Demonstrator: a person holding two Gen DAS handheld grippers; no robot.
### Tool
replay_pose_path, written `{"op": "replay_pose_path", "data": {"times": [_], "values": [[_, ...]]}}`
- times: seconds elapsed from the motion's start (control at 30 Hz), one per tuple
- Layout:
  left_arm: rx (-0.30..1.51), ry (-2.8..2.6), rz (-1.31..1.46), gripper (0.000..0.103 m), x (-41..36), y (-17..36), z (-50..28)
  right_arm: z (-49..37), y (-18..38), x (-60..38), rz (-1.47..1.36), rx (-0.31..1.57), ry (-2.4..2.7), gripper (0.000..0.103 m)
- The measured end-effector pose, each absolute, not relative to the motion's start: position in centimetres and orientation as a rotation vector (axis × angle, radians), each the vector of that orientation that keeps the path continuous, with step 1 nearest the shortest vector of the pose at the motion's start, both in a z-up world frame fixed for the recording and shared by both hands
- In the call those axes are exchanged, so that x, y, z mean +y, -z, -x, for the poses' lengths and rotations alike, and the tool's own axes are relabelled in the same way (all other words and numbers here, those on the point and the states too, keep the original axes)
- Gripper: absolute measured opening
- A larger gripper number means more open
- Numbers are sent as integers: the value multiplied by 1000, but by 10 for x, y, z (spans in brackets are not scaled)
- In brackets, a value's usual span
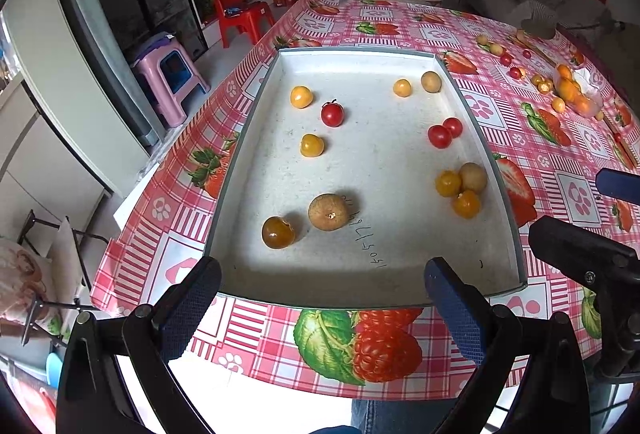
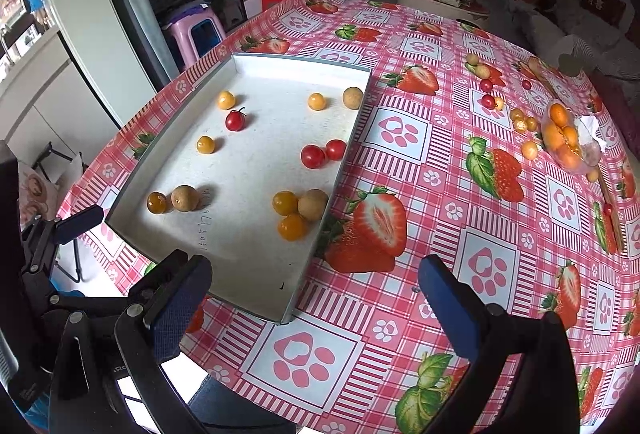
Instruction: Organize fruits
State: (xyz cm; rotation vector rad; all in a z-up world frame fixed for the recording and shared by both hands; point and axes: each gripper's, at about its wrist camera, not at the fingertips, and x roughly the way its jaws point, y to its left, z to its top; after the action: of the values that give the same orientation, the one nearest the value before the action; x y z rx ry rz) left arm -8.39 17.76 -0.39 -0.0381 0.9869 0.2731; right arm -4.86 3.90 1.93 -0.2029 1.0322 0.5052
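Both claws, left and right, wide, empty, near fruit tray.

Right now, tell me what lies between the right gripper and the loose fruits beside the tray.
Only bare tablecloth separates the right gripper from the loose fruits, shown in the right wrist view.

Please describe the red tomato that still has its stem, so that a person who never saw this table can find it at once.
Find the white tray on the pink strawberry tablecloth. In its far left part, between two yellow-orange fruits, lies the tomato. It alone carries a dark curled stem and lies by itself; the two other red tomatoes touch each other by the right wall.
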Motion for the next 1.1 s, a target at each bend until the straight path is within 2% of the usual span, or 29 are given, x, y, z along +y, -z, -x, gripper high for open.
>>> {"op": "replay_pose_path", "data": {"times": [1.1], "values": [[1025,-268,36,102,173,10,72,43,-12,37,203,1043,-503,103]]}}
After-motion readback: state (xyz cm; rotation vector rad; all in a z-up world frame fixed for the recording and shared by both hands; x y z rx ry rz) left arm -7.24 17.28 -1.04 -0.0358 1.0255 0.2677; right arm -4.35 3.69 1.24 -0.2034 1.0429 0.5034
